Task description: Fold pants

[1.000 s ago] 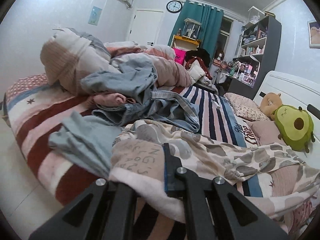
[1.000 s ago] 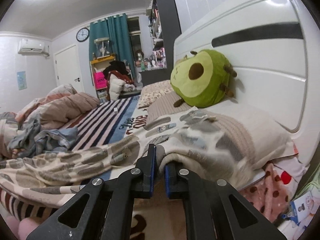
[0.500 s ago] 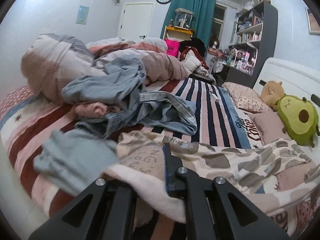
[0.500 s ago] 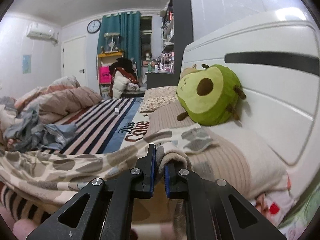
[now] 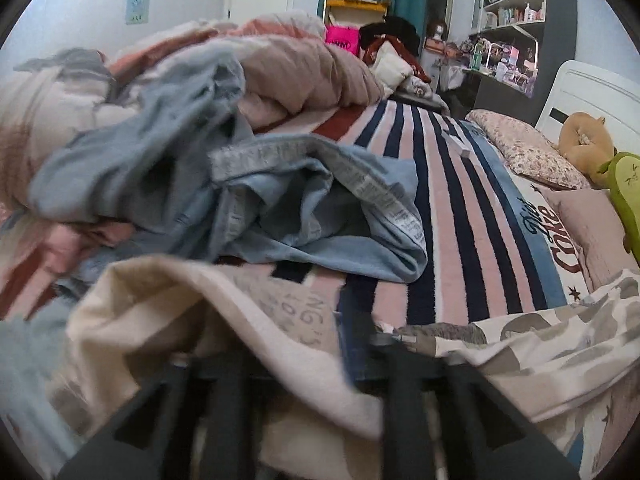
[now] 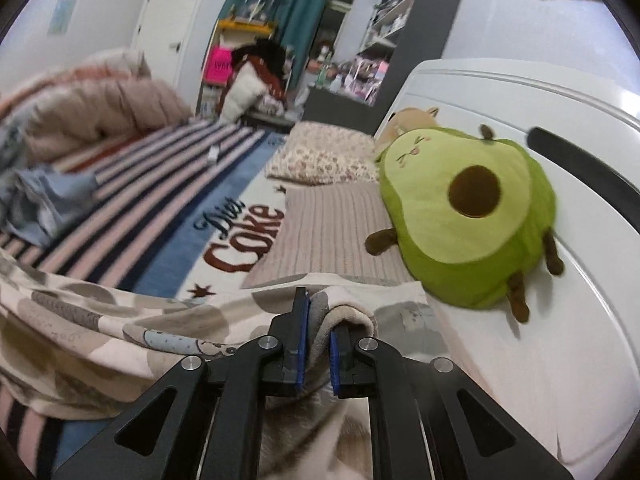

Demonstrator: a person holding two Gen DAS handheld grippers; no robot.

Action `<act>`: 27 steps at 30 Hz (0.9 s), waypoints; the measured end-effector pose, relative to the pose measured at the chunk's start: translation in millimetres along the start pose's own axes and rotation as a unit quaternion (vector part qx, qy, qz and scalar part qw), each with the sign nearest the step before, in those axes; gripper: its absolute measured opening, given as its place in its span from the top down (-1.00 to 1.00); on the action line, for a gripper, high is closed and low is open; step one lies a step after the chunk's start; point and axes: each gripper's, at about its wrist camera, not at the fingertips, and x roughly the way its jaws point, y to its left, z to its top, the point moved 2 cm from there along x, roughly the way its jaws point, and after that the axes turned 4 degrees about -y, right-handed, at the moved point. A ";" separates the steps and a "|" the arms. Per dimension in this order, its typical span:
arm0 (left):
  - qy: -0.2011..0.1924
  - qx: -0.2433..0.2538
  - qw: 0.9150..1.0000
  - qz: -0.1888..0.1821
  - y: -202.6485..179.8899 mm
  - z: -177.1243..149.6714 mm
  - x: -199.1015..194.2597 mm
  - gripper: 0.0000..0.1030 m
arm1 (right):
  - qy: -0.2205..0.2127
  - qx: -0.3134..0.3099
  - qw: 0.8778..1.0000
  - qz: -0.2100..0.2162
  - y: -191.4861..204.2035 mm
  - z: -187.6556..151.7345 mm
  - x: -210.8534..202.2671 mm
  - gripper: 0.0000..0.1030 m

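The pants (image 5: 240, 320) are cream fleece with a grey print, stretched across the near side of the striped bedspread (image 5: 452, 220). In the left wrist view, one end drapes over my left gripper (image 5: 296, 332). Its jaws are opening, the cloth lies loose between them, and the fabric hides the left finger. In the right wrist view, my right gripper (image 6: 318, 320) is shut on a bunched fold at the other end of the pants (image 6: 120, 320), just in front of a ribbed beige pillow (image 6: 340, 232).
A heap of blue denim clothes (image 5: 304, 208) and a pink duvet (image 5: 304, 68) lie beyond the pants. An avocado plush (image 6: 472, 208) leans on the white headboard (image 6: 520, 100). A floral pillow (image 6: 324, 156) lies further back. A small white box (image 5: 456, 144) sits on the stripes.
Both grippers moved forward over the bed with the pants. The left jaws parted and the cloth slackened over them. The right gripper rolled and kept its grip.
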 end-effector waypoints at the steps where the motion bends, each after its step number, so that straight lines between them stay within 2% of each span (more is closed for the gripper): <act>1: 0.001 -0.007 1.000 -0.011 -0.5 -1.4 3.8 -0.23 | 0.011 -0.003 1.000 0.005 4.1 -3.9 11.5 0.85; 2: 0.000 -0.013 1.000 -0.023 -2.2 -3.3 5.3 -0.42 | 0.022 -0.004 1.000 0.012 7.2 -8.2 19.6 0.70; 3: -0.004 -0.014 0.999 -0.033 -3.5 -4.7 3.5 -0.43 | 0.031 -0.003 0.999 0.026 10.4 -13.1 25.8 0.61; 5: -0.017 -0.007 0.999 -0.033 -6.9 -3.9 -6.4 -0.51 | 0.045 -0.007 0.998 0.041 16.7 -25.9 31.0 0.15; 9: -0.058 0.005 0.998 -0.031 -10.3 5.3 -38.6 -0.69 | 0.016 -0.025 0.999 0.026 19.3 -34.5 3.3 0.04; 10: -0.067 0.009 0.997 -0.024 -9.9 7.9 -47.4 -0.69 | 0.011 -0.018 0.999 0.027 16.1 -34.5 -6.7 -0.09; 11: -0.072 0.012 0.997 -0.021 -10.1 10.0 -52.3 -0.69 | 0.005 -0.004 1.000 0.029 11.8 -34.7 -18.0 -0.38; 13: -0.081 0.021 0.996 -0.015 -8.9 14.3 -63.6 -0.75 | -0.012 0.007 0.999 0.035 7.5 -36.5 -40.8 -0.57; 16: -0.082 0.023 0.996 0.013 -4.5 17.1 -64.7 -0.77 | -0.009 -0.012 0.999 0.049 16.2 -44.0 -59.9 -0.57; 18: -0.085 0.035 0.995 0.032 -3.3 18.8 -65.1 -0.78 | -0.001 -0.022 0.997 0.077 24.4 -50.8 -63.7 -0.53; 20: -0.072 0.037 0.997 0.017 -0.6 19.8 -63.2 -0.95 | 0.011 -0.037 0.994 0.104 36.0 -60.0 -61.7 -0.48; 22: -0.068 0.036 0.997 0.030 1.8 19.5 -65.0 -0.95 | 0.020 -0.054 0.991 0.124 46.2 -68.0 -56.3 -0.34; 24: -0.079 0.044 0.996 0.018 -0.6 17.2 -75.8 -0.95 | 0.047 -0.063 0.986 0.146 56.6 -76.8 -45.5 -0.29; 25: -0.082 0.047 0.996 0.005 -2.6 15.8 -81.2 -0.97 | 0.055 -0.065 0.985 0.147 59.5 -80.8 -40.2 -0.29; 27: -0.085 0.051 0.995 -0.013 -6.5 13.3 -89.4 -0.98 | 0.072 -0.079 0.987 0.122 62.5 -87.5 -27.5 -0.30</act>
